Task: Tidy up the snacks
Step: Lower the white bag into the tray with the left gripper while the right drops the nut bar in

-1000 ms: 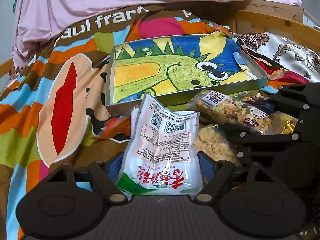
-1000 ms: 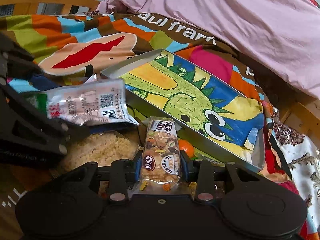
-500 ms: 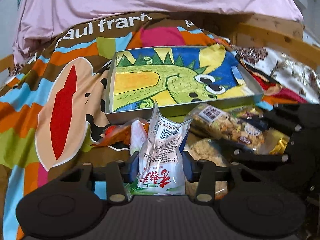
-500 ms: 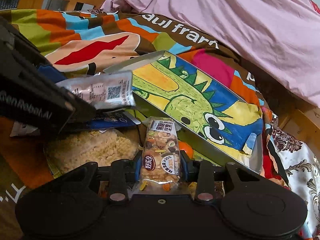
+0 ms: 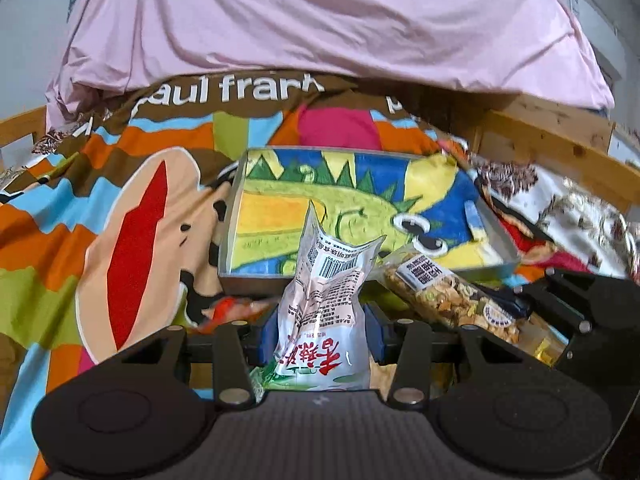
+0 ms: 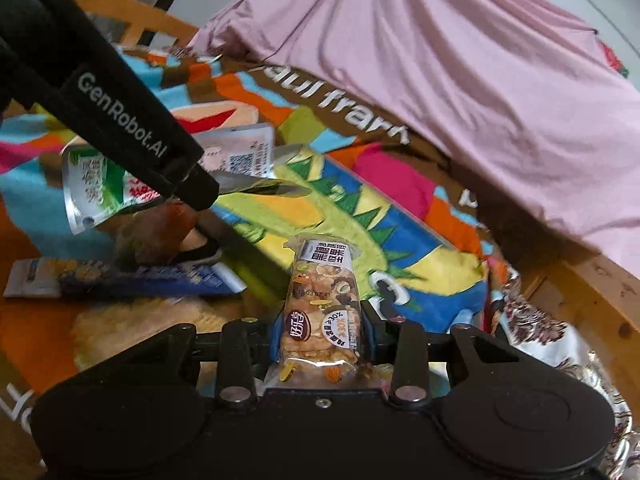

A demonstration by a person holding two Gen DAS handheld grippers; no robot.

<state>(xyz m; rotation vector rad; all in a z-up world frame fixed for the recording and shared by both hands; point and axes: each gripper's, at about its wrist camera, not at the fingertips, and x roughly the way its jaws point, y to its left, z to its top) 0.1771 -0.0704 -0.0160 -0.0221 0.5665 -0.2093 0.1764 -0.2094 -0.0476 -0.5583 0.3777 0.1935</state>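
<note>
- Left wrist view: left gripper (image 5: 322,332) pinches the white bag (image 5: 324,312); lift gently towards the tray (image 5: 256,280);
- right gripper (image 6: 320,338) squeezes the nut bar (image 6: 320,304); hold steady.

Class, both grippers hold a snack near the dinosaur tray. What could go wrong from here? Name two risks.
1. The left gripper, whose jaws have just been closing, pinches the white pouch near its bottom; its crumpled top flops, so it may catch the tray rim.
2. The right gripper holds the nut bar right beside the left one; heading for the same tray, they might collide.
</note>
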